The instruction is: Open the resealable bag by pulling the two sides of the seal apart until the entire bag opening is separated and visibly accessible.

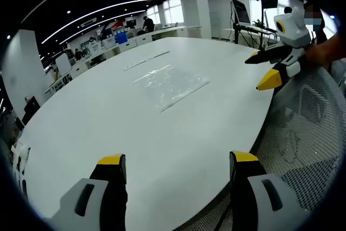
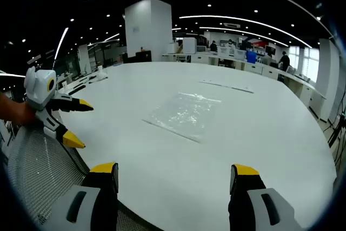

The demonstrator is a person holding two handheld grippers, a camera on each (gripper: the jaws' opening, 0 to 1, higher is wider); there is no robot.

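Resealable bag (image 1: 170, 85) flat on white table (image 1: 162, 150), untouched, seal apparently unopened. Left gripper (image 1: 178, 163) and right gripper (image 2: 175, 174) with jaws spread, empty, well short of bag. Whole task remaining.

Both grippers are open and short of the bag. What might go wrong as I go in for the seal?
The clear bag lies flat on the white table, so its seal is hard to make out and the jaws may pinch both sides together. Nothing weighs it down; a one-sided pull by the left gripper or right gripper could slide it.
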